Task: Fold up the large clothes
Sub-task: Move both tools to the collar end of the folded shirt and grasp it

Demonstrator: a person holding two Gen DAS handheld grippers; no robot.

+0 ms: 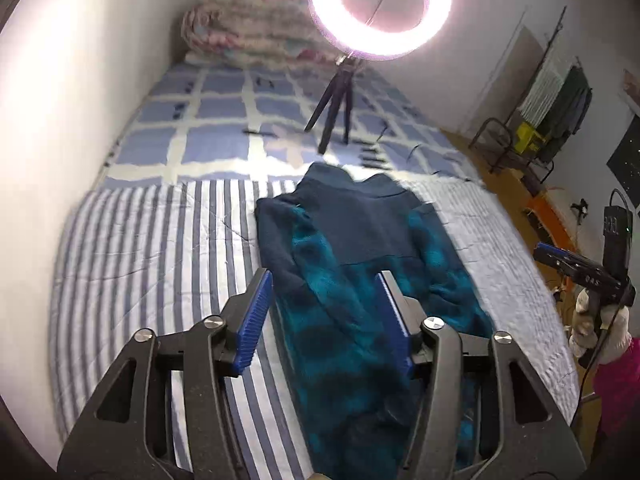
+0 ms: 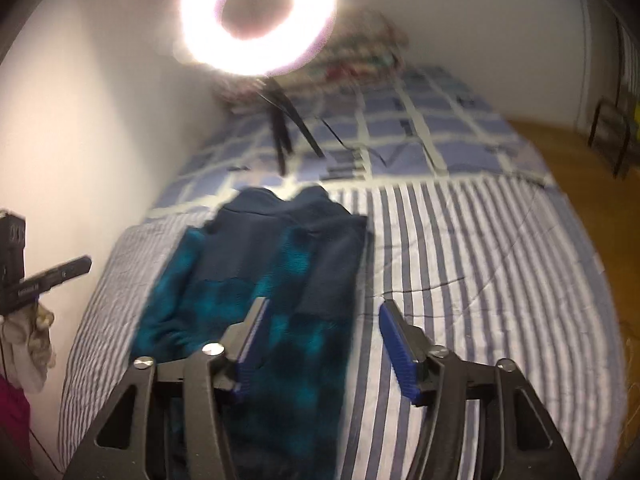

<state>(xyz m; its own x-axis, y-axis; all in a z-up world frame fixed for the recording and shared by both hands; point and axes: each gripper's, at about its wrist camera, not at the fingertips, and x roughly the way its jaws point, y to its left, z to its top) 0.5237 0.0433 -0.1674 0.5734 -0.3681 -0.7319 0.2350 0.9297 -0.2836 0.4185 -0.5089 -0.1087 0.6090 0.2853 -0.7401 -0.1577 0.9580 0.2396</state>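
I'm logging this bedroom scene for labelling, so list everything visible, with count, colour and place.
garment: one, teal and navy, lying lengthwise on the striped cover.
striped cover: one, blue and white, near end of bed.
checked sheet: one, blue and white, far end.
rolled quilt: one, pastel floral, at the head by the wall.
ring light: one, lit white, on a black tripod standing on the bed.
floor: orange-brown wood, beside the bed.
left gripper: black, blue pads, open above the garment.
right gripper: same, open.

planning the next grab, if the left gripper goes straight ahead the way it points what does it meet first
Most likely the blue-green garment, lying between the open fingers of the left gripper on the striped bedcover; depth is unclear.
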